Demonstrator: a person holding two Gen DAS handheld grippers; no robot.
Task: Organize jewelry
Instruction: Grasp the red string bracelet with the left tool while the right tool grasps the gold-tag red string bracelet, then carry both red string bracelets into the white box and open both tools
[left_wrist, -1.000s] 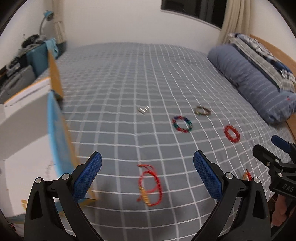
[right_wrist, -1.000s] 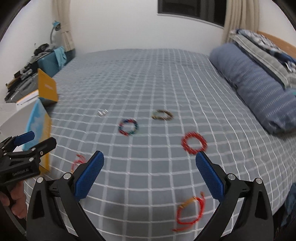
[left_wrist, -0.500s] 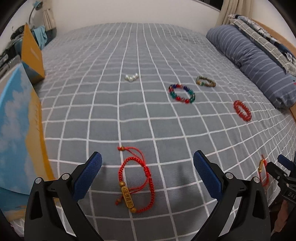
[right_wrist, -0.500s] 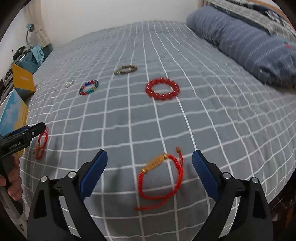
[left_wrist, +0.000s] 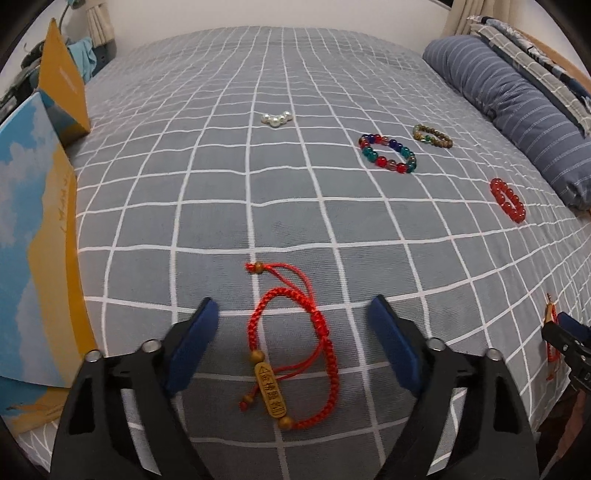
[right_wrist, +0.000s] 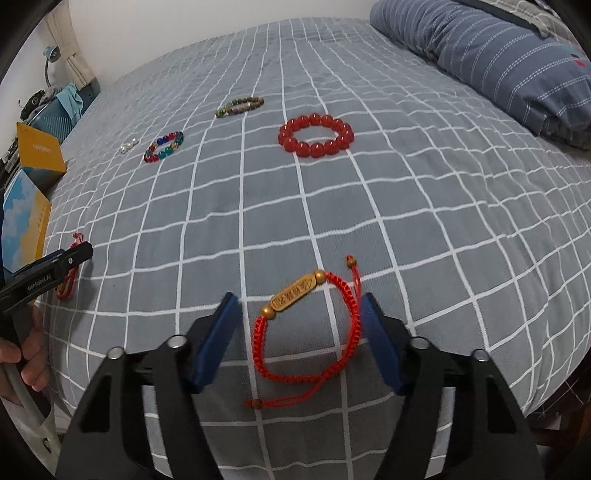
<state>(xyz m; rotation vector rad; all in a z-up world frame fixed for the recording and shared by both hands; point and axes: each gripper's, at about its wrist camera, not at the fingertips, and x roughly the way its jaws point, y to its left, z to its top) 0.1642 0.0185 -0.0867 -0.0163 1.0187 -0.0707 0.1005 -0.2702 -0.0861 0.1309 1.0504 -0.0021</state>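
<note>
Two red braided cord bracelets with gold tags lie on the grey checked bed. My left gripper (left_wrist: 293, 325) is open, its blue pads straddling one cord bracelet (left_wrist: 295, 347). My right gripper (right_wrist: 301, 317) is open around the other cord bracelet (right_wrist: 306, 332). Farther out lie a red bead bracelet (right_wrist: 316, 134), a multicoloured bead bracelet (left_wrist: 388, 153), a brown bead bracelet (left_wrist: 432, 136) and a short pearl string (left_wrist: 275, 119). The left gripper also shows in the right wrist view (right_wrist: 55, 266), and the right gripper's tip shows in the left wrist view (left_wrist: 565, 332).
An open box with a blue-sky and orange print (left_wrist: 37, 236) stands at the bed's left edge, its orange lid (left_wrist: 62, 85) raised behind. A striped blue pillow (left_wrist: 517, 110) lies along the right side. The bed's near edge drops off just under both grippers.
Both grippers have come down and forward onto the bed. Each cord bracelet now lies between the pads, and both pairs of fingers stand a little narrower than before.
</note>
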